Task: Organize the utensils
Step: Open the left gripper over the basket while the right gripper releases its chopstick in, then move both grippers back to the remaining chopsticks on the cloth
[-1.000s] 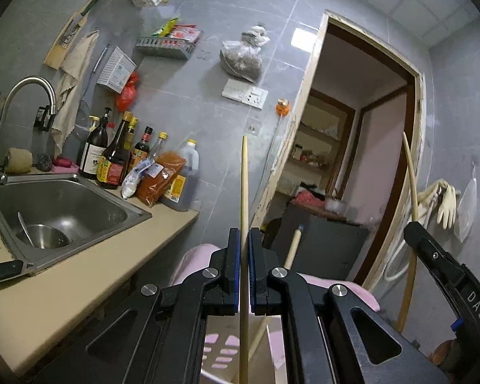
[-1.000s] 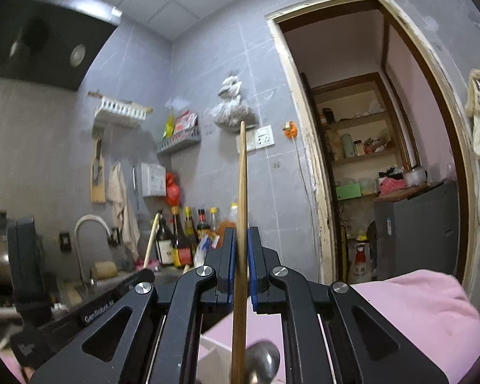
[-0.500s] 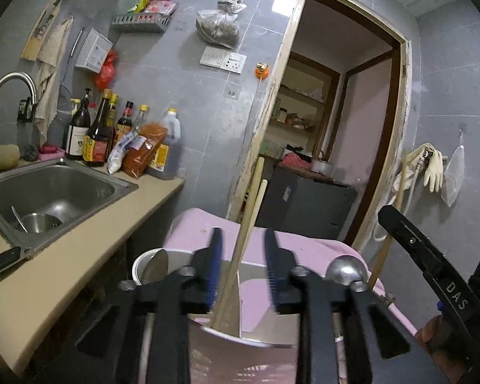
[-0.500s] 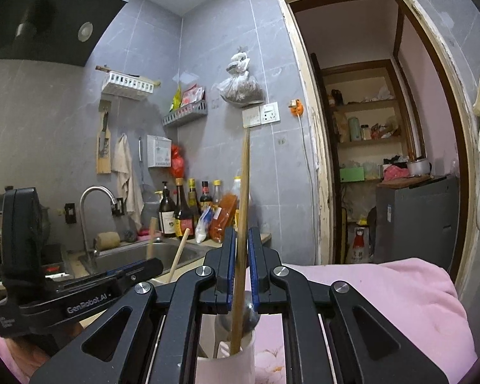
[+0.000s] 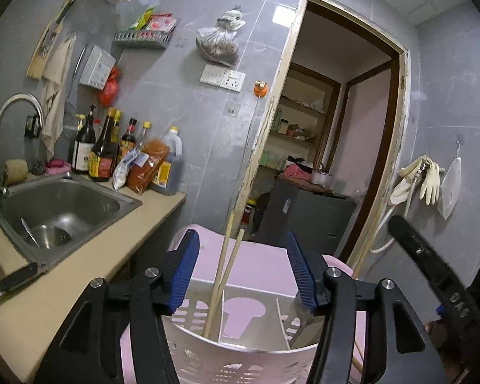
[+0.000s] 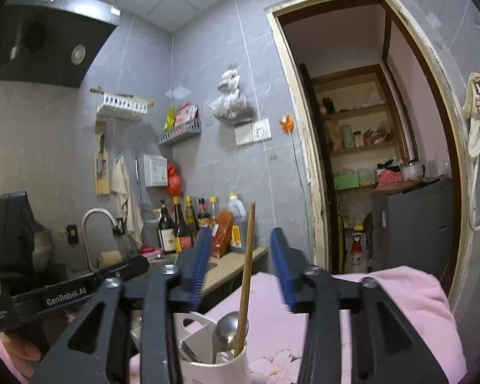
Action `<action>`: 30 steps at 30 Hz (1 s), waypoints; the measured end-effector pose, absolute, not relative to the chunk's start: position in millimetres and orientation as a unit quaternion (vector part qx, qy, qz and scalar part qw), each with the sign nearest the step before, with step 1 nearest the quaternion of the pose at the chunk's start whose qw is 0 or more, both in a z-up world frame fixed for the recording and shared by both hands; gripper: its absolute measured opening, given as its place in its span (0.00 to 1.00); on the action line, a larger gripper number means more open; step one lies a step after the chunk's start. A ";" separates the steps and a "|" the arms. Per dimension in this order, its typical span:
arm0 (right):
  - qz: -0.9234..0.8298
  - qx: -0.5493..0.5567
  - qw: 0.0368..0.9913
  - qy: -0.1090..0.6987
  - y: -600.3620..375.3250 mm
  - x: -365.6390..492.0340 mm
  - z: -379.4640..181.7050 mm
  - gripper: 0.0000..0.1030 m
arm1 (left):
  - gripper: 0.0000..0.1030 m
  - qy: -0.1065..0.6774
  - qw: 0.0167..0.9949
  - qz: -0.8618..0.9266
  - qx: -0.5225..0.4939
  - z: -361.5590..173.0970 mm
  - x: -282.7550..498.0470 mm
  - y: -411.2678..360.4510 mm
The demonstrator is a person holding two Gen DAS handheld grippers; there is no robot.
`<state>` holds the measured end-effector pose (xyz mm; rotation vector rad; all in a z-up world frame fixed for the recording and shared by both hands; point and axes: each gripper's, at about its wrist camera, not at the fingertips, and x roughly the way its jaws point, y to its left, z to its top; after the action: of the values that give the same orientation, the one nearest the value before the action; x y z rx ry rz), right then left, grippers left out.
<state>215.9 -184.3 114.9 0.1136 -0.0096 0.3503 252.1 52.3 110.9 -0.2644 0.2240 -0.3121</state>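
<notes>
Both tongs, left (image 5: pixel 240 275) and right (image 6: pixel 238 264), are gaping wide over the white holder (image 5: pixel 240 356), where light, stiff, slippery chopsticks (image 5: pixel 222 276) are standing, best pinched mid-shaft.

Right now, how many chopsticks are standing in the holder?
3 visible. Two lean together in the holder's left compartment, between the open left claw; one stands beside a spoon, between the open right claw. Others may be hidden.

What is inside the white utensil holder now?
The white utensil holder contains one wooden chopstick, leaning upright, and a metal spoon. The left wrist view shows two chopsticks in another compartment. Their lower ends are hidden.
</notes>
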 end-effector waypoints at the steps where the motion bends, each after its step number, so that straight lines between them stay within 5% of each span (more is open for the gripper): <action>1: 0.169 0.058 0.984 -0.012 -187.0 211.2 119.2 0.52 | 0.57 0.108 0.974 -0.153 -0.126 113.8 249.7 50.0; 4: 0.160 0.055 0.985 -0.024 -194.0 199.7 129.0 0.71 | 0.70 0.103 0.976 -0.152 -0.117 119.4 242.2 43.8; 13: 0.109 0.032 0.992 -0.052 -236.7 164.1 142.0 0.98 | 0.89 0.071 0.981 -0.166 -0.070 125.8 211.7 11.1; 30: 0.036 -0.013 0.998 0.057 -314.0 144.5 95.7 1.00 | 0.91 0.146 0.959 -0.243 0.000 74.2 197.0 -69.9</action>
<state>144.5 -314.0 95.7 -0.0262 0.1146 0.0711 197.0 -69.9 74.2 0.0005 0.2961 -0.4926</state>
